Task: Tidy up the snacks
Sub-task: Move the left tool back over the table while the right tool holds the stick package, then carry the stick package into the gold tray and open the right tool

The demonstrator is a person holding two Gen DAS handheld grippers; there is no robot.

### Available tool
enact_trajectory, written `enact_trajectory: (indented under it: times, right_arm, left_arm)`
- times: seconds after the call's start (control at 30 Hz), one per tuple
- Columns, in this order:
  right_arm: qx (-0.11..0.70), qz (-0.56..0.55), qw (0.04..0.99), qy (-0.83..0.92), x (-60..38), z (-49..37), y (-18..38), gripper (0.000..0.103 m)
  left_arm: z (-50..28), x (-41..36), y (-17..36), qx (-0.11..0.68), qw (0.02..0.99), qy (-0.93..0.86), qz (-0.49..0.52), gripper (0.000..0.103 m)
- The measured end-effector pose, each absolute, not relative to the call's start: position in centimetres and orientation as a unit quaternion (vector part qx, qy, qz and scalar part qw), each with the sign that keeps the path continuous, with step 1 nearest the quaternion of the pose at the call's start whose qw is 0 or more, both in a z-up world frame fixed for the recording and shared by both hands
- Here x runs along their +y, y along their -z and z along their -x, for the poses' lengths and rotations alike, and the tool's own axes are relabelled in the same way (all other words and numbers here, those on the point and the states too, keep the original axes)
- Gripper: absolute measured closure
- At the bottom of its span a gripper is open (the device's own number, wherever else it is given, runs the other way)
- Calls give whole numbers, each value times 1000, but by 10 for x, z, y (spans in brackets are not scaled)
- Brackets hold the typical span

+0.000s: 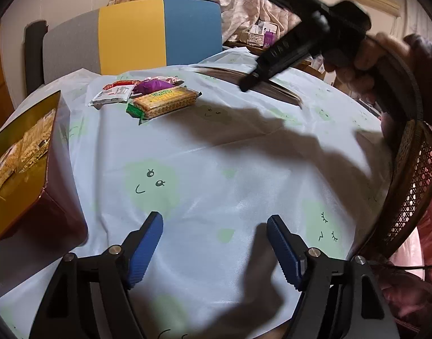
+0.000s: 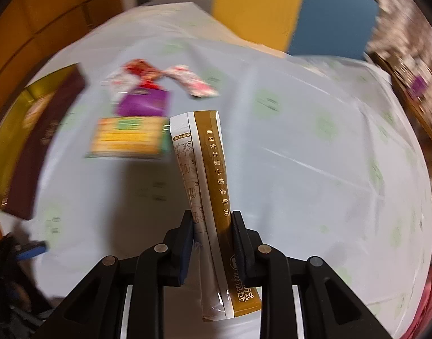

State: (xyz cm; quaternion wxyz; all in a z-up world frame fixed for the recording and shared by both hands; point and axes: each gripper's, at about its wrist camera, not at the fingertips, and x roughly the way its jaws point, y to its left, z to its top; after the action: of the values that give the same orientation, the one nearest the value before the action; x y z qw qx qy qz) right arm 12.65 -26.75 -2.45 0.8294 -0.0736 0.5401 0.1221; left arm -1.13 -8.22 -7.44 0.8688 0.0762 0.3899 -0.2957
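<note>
One gold-and-white stick sachet [image 2: 207,197], long axis along the fingers, sits clamped in the right gripper [image 2: 213,243]; left gripper [image 1: 216,248] gapes empty over bare table [image 1: 230,163] centre.

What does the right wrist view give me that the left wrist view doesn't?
Only the right wrist view: the brown-and-white sachet clamped between the right gripper jaws, lifted off the table.

Only the left wrist view: the left gripper open over bare tablecloth, nothing between its fingers, and the hand holding the right gripper from outside.

Both: the biscuit pack, purple packet, red-and-white wrappers and the gold-lined box at the left.
</note>
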Motion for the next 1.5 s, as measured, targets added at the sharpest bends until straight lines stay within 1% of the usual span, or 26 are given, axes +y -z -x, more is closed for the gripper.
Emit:
enact_trajectory:
  times: [0.27, 0.53, 0.63, 0.83, 1.0, 1.1, 1.27, 1.5]
  right_arm:
    - [499, 127, 815, -266, -175, -102, -13, 77]
    - [458, 189, 774, -395, -70, -84, -44, 77]
    - [456, 208, 758, -417, -37, -88, -41, 77]
    - [475, 217, 736, -430, 7, -107, -16, 76]
    - [500, 198, 728, -425, 15, -119, 6, 74]
    - [504, 183, 732, -420, 10, -120, 9, 74]
    - [496, 153, 746, -418, -9, -119, 1, 74]
    - [478, 121, 777, -392, -62, -113, -17, 74]
  left_arm:
    - [9, -73, 73, 390, 867, 308, -43, 27]
    - [8, -70, 72, 388, 866, 315, -28, 27]
    - [8, -69, 73, 387, 865, 318, -24, 27]
    - [7, -67, 73, 386, 864, 324, -20, 27]
    - [8, -66, 73, 386, 864, 324, -15, 27]
    - [8, -68, 73, 385, 864, 323, -19, 27]
    - [9, -69, 73, 385, 865, 321, -23, 27]
    - [10, -71, 73, 385, 867, 315, -32, 27]
